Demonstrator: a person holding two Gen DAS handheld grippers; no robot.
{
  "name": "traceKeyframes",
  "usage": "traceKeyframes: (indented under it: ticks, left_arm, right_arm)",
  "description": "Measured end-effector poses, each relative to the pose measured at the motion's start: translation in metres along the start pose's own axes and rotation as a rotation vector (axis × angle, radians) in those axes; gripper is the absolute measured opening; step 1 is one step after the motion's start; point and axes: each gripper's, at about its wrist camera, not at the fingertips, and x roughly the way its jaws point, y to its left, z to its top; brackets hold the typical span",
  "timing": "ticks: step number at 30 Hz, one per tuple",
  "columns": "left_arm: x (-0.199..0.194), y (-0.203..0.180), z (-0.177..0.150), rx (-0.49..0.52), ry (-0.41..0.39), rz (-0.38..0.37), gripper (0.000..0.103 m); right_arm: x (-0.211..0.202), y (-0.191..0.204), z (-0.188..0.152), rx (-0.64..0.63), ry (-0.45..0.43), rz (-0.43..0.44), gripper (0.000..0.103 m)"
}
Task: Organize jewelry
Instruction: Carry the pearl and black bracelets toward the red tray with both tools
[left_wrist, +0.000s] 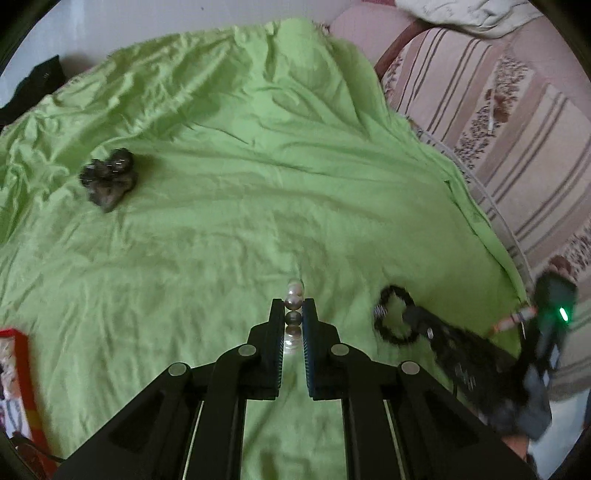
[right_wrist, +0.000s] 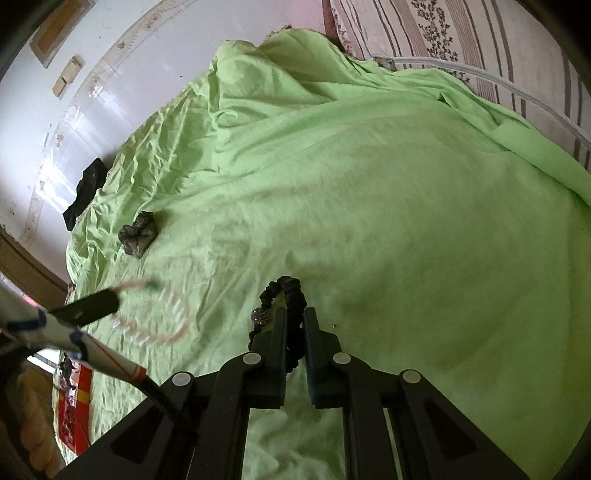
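Meanwhile left gripper (left_wrist: 293, 308) clamps pearl beads (left_wrist: 294, 301), right gripper (right_wrist: 294, 317) clamps black bracelet (right_wrist: 295, 295); green sheet (left_wrist: 258, 166) lies open ahead.

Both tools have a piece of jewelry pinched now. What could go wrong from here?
1. The left tool grips the pearl strand by single round beads; they could slip out.
2. The right tool pinches the black beaded bracelet on one side; lifting may stretch or snag it on the rumpled green sheet.

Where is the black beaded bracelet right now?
The black beaded bracelet is clamped between the right gripper fingers, lying on the green sheet. In the left wrist view it sits at lower right, beside the pearl strand the left gripper holds.
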Motion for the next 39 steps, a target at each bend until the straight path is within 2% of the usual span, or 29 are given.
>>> traceKeyframes:
  ticks: [6, 14, 18, 26, 31, 39]
  left_arm:
    - [-0.05, 0.012, -0.039, 0.016, -0.042, 0.029, 0.009]
    - [-0.099, 0.031, -0.084, -0.036, -0.067, 0.035, 0.009]
    - [-0.111, 0.04, -0.101, -0.064, -0.072, 0.053, 0.009]
    - [-0.127, 0.063, -0.132, -0.133, -0.063, 0.066, 0.009]
    - [-0.138, 0.07, -0.147, -0.159, -0.084, 0.092, 0.009]
    - [-0.156, 0.065, -0.167, -0.134, -0.139, 0.157, 0.009]
  right_arm:
    - [-0.011, 0.007, -0.004, -0.02, -0.025, 0.015, 0.009]
    - [-0.033, 0.024, -0.015, -0.045, -0.078, 0.021, 0.009]
    - [-0.047, 0.035, -0.025, -0.05, -0.105, 0.017, 0.009]
    - [-0.074, 0.067, -0.054, -0.101, -0.097, 0.02, 0.009]
    - [-0.094, 0.081, -0.075, -0.153, -0.095, -0.007, 0.009]
    - [-0.12, 0.098, -0.093, -0.179, -0.09, 0.002, 0.009]
